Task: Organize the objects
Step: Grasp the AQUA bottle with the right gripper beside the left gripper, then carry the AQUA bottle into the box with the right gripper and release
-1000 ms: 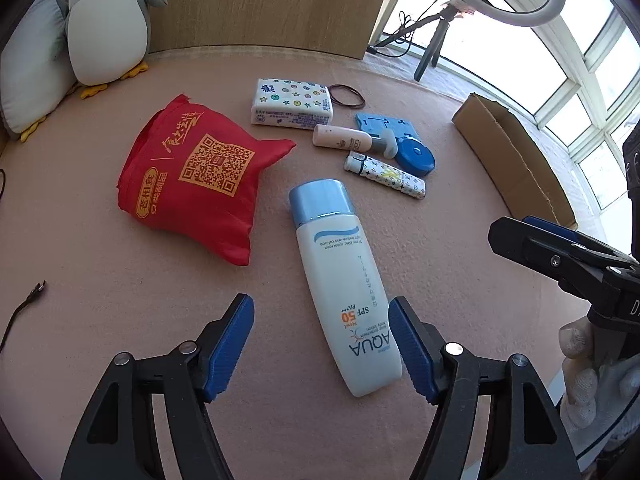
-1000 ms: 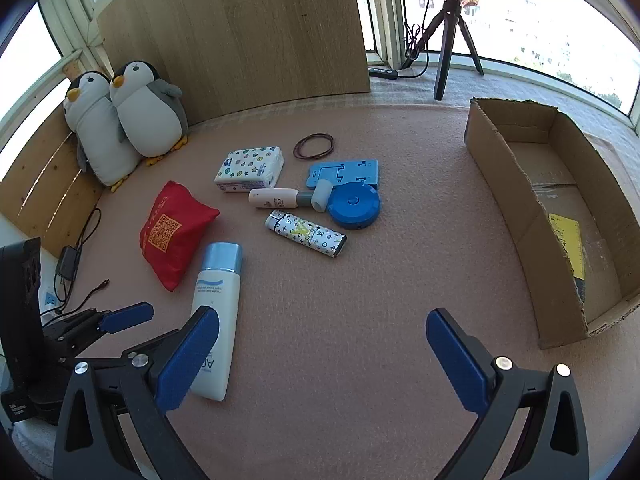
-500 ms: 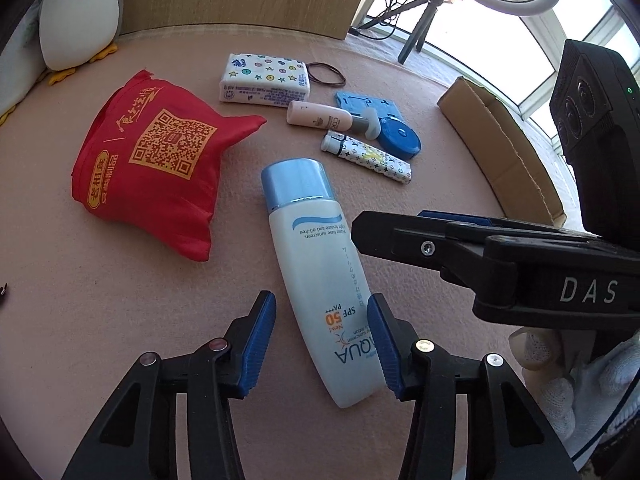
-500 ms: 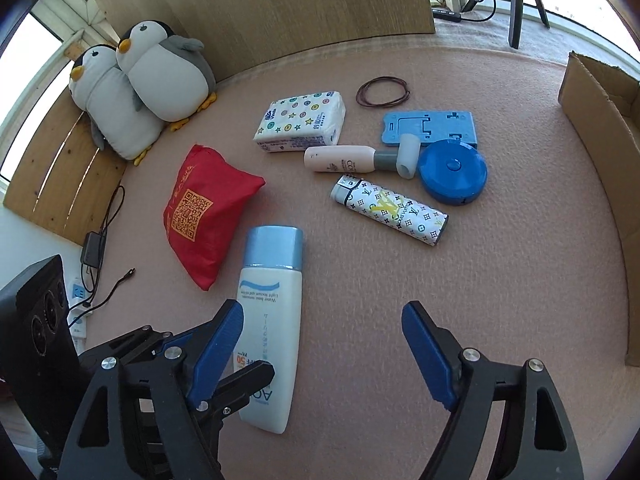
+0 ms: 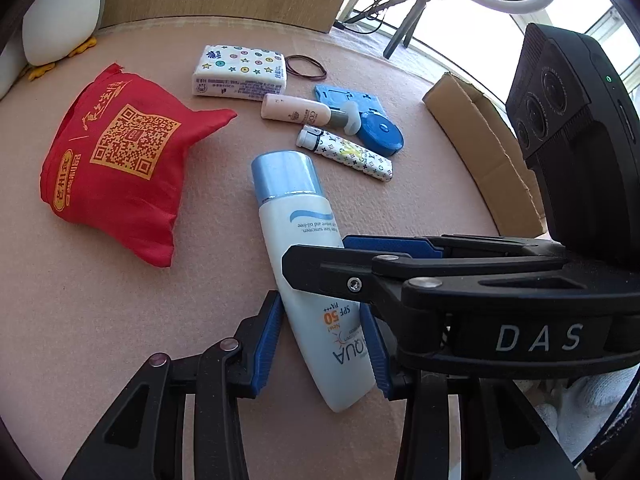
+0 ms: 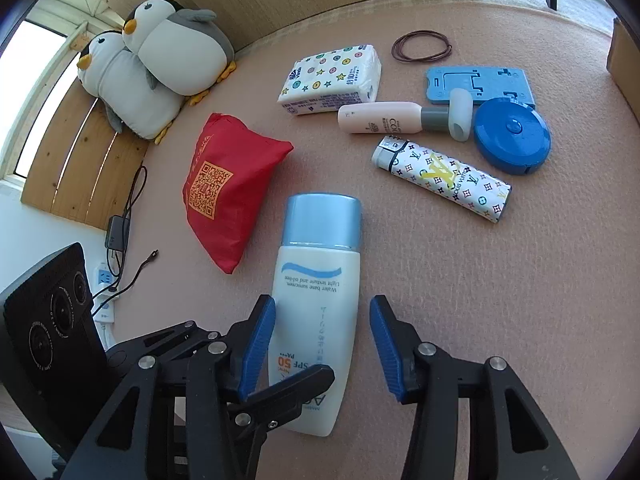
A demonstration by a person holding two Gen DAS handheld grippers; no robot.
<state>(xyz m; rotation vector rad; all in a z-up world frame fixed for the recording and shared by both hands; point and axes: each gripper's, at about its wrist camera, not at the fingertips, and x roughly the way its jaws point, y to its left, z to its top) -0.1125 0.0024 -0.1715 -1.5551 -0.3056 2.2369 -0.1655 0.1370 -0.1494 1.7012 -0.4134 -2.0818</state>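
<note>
Sunscreen bottle (image 6: 316,304) lies flat on pink tabletop (image 6: 500,300), blue cap pointing away, just beside red bag (image 6: 228,196). Left tongs (image 5: 320,344) pinch bottom end of bottle, both blue pads touching its sides, after closing in. Right tongs (image 6: 322,344) sit around middle of same bottle, also been closing; left pad touches bottle, right pad not yet, small gap. Patterned lighter (image 6: 442,178) and blue round case (image 6: 512,136) lie apart, farther back.
</note>
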